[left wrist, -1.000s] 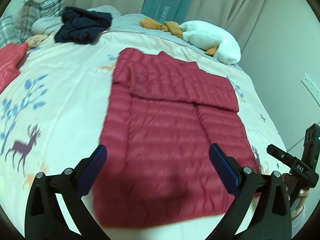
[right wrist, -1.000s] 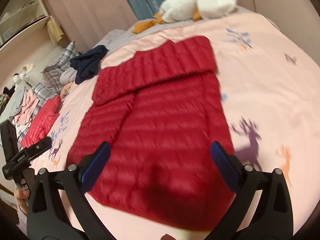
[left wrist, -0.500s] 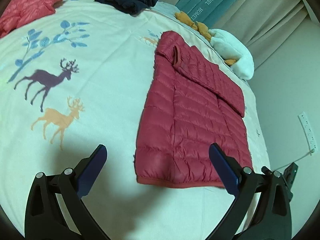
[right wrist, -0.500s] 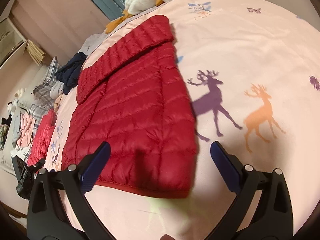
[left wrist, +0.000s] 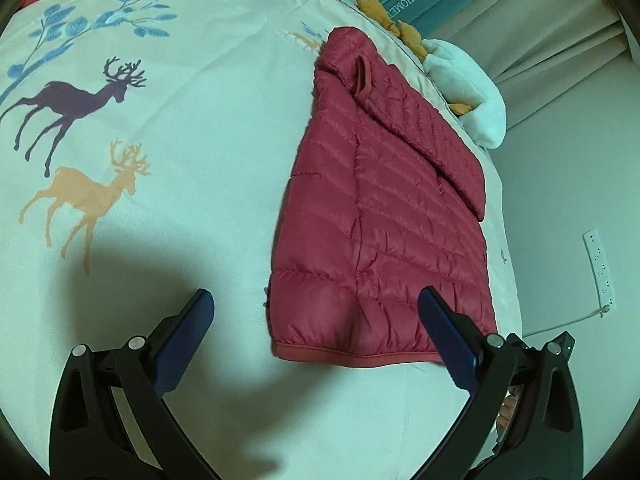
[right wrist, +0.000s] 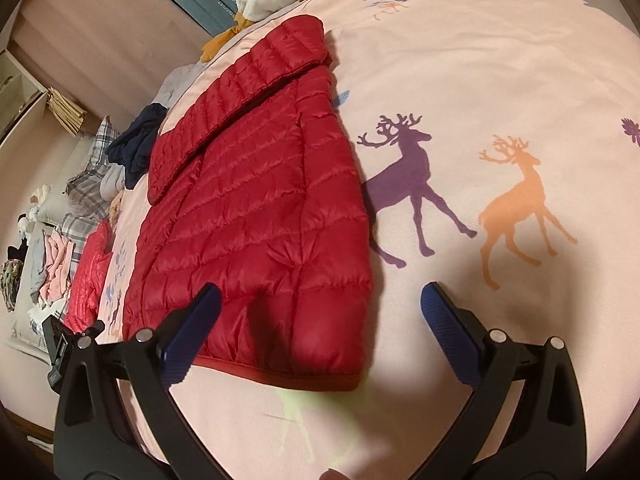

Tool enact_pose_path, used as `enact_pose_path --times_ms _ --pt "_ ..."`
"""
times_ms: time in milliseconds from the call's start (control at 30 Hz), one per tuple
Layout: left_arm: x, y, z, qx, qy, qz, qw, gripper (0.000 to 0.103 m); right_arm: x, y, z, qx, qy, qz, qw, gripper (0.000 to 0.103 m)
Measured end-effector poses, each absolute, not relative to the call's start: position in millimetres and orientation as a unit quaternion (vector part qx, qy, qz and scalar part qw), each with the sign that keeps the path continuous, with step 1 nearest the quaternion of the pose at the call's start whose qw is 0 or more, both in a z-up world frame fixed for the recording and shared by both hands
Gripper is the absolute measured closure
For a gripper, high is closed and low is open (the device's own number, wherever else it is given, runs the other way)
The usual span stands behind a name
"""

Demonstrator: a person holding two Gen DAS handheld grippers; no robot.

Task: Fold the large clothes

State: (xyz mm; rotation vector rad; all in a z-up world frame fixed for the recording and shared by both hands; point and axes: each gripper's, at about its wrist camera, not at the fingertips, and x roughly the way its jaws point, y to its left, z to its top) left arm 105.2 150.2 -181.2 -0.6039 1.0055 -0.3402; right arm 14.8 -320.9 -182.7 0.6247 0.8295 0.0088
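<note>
The red down jacket (left wrist: 380, 216) lies flat on the deer-print bed (left wrist: 180, 160), long axis running toward 12 o'clock. Its hem sits at 1 o'clock of the left claw (left wrist: 316, 344) and 11 o'clock of the right claw (right wrist: 320, 336); both spread wide, empty, about equally near

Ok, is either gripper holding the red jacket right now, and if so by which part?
Neither. The left gripper and right gripper both stand open near the red jacket's hem, with nothing between the fingers.
</note>
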Motion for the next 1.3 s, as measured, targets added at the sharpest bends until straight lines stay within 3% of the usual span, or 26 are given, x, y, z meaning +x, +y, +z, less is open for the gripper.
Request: enact_pose_path --times_ms 433,1300 --pt "117.7 151.6 -184.7 -0.297 0.472 -0.173 0.812 0.001 17.7 -345.3 -182.1 0.337 0.376 -0.022 0.863 0.002" --pt "140.0 100.2 -193.0 -0.356 0.466 -0.31 0.748 0.001 57.3 -309.1 -186.4 0.378 0.389 0.102 0.834 0.002"
